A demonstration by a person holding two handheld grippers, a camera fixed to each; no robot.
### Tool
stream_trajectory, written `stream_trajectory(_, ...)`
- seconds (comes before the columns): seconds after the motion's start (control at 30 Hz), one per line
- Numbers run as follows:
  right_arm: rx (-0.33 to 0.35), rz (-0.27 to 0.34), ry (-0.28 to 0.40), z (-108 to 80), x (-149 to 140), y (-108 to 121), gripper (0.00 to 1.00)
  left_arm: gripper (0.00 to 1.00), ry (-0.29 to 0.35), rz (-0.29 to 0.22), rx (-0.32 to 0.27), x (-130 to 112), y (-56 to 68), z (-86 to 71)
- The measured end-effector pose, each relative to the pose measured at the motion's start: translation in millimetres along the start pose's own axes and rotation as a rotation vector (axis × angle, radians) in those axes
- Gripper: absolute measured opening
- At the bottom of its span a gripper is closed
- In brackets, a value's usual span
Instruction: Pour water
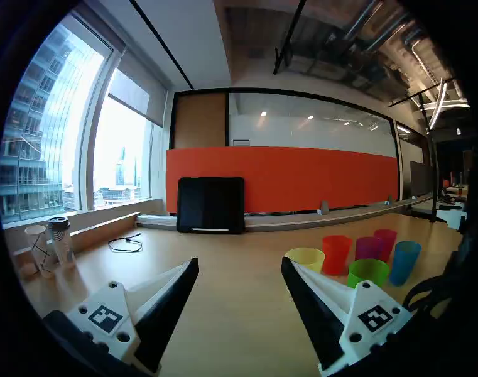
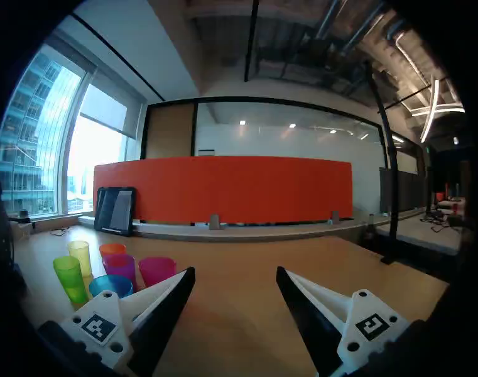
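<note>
Apparently empty — six coloured cups [image 1: 367, 270] clustered on the table [image 1: 239, 295]

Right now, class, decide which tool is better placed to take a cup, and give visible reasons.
Probably the right tool: open, with the blue cup and pink cup close beside its finger. The left tool, also open, has its nearest, the yellow cup, seemingly slightly farther ahead.

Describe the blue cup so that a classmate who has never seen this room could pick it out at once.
Find the long orange panel behind the wooden table; in front of it stands a cluster of coloured plastic cups. The blue cup stands at the cluster's edge, beside the green cup and the pink cup. It is the only blue one.
</note>
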State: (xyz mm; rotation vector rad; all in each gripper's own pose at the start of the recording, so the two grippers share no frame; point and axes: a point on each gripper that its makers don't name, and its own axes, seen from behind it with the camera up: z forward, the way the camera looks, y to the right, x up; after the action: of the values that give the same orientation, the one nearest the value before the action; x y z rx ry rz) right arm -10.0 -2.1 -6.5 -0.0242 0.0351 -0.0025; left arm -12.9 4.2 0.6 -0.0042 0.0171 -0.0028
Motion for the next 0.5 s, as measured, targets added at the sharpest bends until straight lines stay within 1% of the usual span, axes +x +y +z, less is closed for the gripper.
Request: stream_trajectory(0.5,0.011,0.001,-0.003,0.7,-0.1,-2.7,1.00,0.97,0.000,0.000,0.000,-0.5,0.4,0.0)
